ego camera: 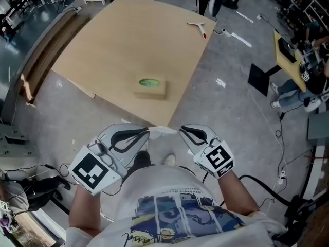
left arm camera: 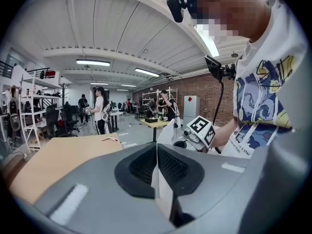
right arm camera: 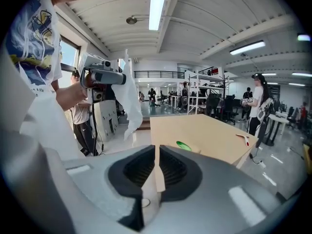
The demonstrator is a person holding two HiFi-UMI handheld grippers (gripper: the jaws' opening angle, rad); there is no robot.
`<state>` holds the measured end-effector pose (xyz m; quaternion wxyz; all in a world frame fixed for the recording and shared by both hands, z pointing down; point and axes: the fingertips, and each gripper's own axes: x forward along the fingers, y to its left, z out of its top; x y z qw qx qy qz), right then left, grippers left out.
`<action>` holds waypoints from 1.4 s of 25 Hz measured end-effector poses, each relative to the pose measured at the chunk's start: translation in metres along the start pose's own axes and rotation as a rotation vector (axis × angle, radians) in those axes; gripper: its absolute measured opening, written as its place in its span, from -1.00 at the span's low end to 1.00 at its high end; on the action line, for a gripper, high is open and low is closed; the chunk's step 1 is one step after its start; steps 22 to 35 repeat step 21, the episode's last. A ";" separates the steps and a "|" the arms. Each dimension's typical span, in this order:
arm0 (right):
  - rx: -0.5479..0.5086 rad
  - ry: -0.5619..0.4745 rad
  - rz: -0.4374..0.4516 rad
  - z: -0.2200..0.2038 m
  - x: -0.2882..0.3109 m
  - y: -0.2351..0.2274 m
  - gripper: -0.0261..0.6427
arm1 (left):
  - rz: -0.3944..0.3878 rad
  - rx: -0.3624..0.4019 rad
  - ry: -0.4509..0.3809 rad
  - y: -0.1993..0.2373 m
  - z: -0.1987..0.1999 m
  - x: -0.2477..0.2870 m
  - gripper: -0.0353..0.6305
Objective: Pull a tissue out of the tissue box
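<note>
Both the left gripper (ego camera: 146,133) and the right gripper (ego camera: 183,131) are clenched on one tissue (ego camera: 163,130) stretched between them, near the person; the tissue box (ego camera: 150,88) sits farther off on the desk (ego camera: 118,40).

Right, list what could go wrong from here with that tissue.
The thin white tissue spans the shut left tongs and right tongs; pulling them apart could tear it. It hangs beyond the edge of the light wooden table, above the grey floor, so a slipped grip would likely drop it there.
</note>
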<state>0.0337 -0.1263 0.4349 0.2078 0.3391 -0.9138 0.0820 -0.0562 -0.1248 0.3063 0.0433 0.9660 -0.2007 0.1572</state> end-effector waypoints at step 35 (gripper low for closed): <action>-0.011 -0.005 -0.002 -0.002 0.010 -0.017 -0.87 | -0.009 0.015 0.026 0.016 -0.001 0.015 -0.88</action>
